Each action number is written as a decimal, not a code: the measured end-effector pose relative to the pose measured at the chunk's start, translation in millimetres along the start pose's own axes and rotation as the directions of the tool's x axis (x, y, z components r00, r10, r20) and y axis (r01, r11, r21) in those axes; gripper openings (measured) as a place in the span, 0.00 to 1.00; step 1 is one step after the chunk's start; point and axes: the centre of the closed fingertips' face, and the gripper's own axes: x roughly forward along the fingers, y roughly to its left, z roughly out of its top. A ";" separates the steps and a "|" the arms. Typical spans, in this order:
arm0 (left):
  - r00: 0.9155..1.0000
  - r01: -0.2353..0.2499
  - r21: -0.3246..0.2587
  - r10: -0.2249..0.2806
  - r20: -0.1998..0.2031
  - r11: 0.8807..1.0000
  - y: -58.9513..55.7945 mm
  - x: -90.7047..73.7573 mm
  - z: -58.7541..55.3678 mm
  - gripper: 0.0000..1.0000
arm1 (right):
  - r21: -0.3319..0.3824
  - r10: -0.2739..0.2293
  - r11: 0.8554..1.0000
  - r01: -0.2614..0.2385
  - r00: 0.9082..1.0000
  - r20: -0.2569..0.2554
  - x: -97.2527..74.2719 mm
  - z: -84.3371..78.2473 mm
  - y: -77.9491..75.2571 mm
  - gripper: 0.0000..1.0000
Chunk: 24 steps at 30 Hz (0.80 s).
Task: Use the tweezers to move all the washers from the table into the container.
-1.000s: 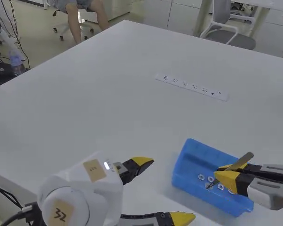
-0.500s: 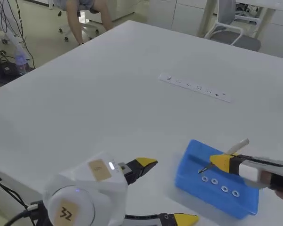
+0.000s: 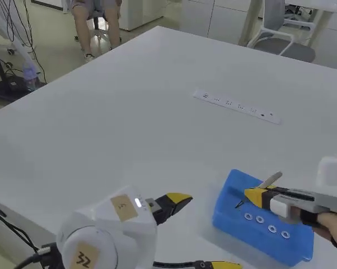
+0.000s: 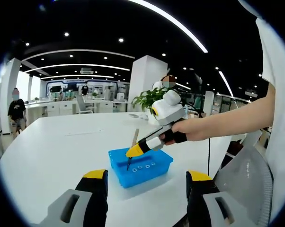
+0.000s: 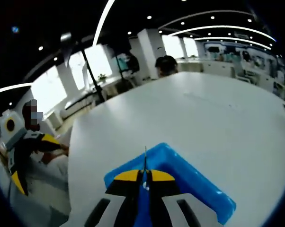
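Observation:
A blue container (image 3: 294,249) lies on the white table at the lower right, with several washers (image 3: 272,228) in a row on its floor. My right gripper (image 3: 254,196) is shut on the tweezers (image 3: 269,180). Their tip hangs just above the container's left end, clear of the washers. My left gripper (image 3: 201,231) stands open to the left of the container with nothing between its yellow-tipped jaws. The left gripper view has the container (image 4: 140,176), the washers (image 4: 140,166), the tweezers (image 4: 134,139) and the right gripper (image 4: 134,151) straight ahead. In the right gripper view the tweezers (image 5: 145,163) point over the container (image 5: 190,184).
A flush power strip (image 3: 238,105) runs across the middle of the table (image 3: 129,112). A person's legs (image 3: 93,25) and a chair show beyond the far left corner, and an office chair (image 3: 280,42) stands behind the table. The table's near edge is at the lower left.
My right gripper has lifted the tweezers' tip from among the washers and drawn it towards the container's left end. The head camera has shifted slightly. The left gripper stays open in place.

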 end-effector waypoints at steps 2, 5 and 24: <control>1.000 0.001 -0.001 -0.001 0.001 1.000 -0.3 0.0 0.3 0.67 | -0.019 0.007 1.000 -0.007 1.000 -0.020 3.3 -4.4 0.2 0.03; 1.000 0.001 -0.001 -0.001 -0.003 1.000 -0.6 0.0 -0.4 0.67 | -0.083 -0.003 0.997 0.000 0.999 -0.045 4.5 -8.6 2.2 0.03; 0.999 0.009 -0.016 -0.009 -0.033 1.000 -0.6 0.4 -5.8 0.67 | -0.144 -0.013 0.989 0.016 1.000 0.022 -12.1 2.3 10.0 0.04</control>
